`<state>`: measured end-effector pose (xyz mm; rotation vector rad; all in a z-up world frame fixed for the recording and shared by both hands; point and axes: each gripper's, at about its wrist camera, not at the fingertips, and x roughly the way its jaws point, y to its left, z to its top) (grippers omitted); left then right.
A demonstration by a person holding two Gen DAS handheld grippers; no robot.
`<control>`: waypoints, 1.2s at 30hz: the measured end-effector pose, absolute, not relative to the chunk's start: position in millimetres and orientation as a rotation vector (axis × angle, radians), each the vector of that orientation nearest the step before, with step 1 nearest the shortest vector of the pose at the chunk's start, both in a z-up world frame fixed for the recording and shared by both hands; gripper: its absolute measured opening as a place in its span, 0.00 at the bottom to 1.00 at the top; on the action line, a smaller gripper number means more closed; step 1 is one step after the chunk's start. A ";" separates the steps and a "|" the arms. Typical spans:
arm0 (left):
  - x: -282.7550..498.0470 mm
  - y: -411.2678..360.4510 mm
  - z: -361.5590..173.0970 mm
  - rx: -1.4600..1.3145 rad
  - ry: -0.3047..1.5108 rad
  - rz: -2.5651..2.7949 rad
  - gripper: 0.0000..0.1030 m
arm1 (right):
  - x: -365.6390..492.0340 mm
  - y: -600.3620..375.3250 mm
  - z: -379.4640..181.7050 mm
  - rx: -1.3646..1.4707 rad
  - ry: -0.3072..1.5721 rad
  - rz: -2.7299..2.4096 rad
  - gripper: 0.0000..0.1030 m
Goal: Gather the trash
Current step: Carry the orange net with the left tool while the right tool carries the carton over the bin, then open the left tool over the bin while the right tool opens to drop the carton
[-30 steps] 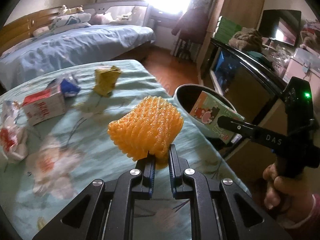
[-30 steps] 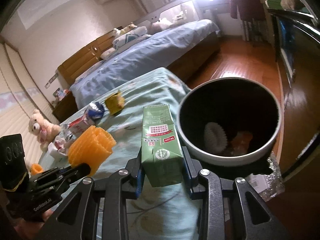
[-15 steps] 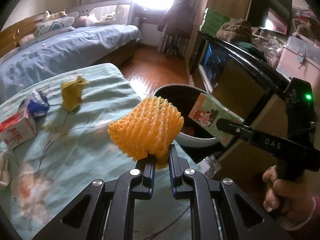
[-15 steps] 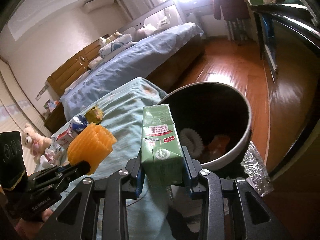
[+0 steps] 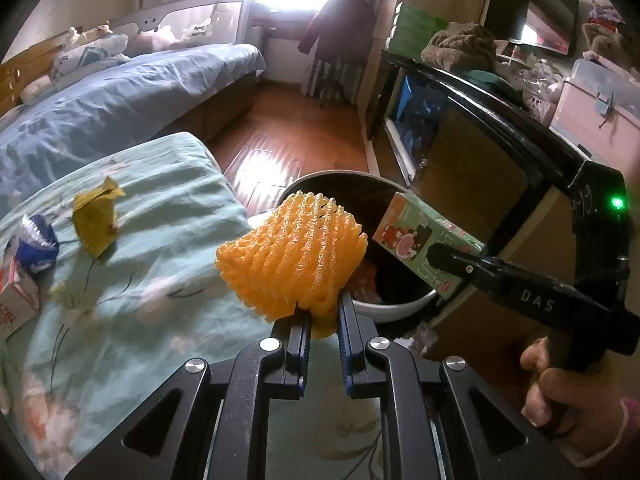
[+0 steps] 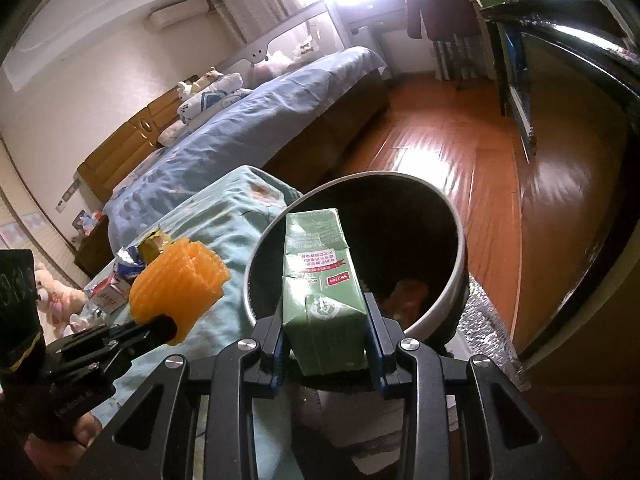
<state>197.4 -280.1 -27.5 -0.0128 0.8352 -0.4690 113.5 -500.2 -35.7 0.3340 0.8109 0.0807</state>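
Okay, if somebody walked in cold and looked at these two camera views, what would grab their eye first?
Probably the bright orange foam net, pinched in the left gripper beside the dark trash bin. Next, the green carton clamped upright in the right gripper, in front of the bin's mouth. Behind them, a yellow wrapper and other litter lie on the teal floral cover.

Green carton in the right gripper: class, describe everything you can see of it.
The green carton is a small rectangular drink box of printed card, creased and dented, with a red label band and a round logo on one face and a cartoon picture on another. The right gripper clamps its lower sides between its jaws. It is held upright, slightly tilted, over the open round bin, touching nothing else.
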 end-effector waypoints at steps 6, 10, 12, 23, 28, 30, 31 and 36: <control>212.5 -294.6 -29.3 -0.007 0.851 -0.480 0.11 | 125.1 -507.5 -38.4 0.326 0.815 0.065 0.31; 223.1 -301.3 -30.1 0.000 0.857 -0.488 0.11 | 132.0 -512.3 -39.3 0.324 0.819 0.054 0.31; 227.2 -305.0 -30.2 0.007 0.858 -0.490 0.11 | 135.9 -514.9 -40.3 0.321 0.822 0.049 0.31; 245.9 -319.9 -37.0 0.021 0.880 -0.495 0.11 | 149.1 -521.4 -45.5 0.318 0.838 0.036 0.31; 251.0 -324.8 -39.0 0.024 0.889 -0.500 0.11 | 153.3 -525.1 -46.7 0.322 0.841 0.035 0.31; 252.0 -326.5 -39.8 0.027 0.894 -0.502 0.11 | 154.4 -525.9 -47.2 0.320 0.843 0.033 0.31; 252.2 -327.0 -40.4 0.028 0.897 -0.503 0.11 | 154.9 -526.7 -47.4 0.321 0.844 0.032 0.31; 256.2 -329.0 -44.2 0.025 0.916 -0.504 0.11 | 159.5 -530.6 -47.7 0.329 0.849 0.028 0.32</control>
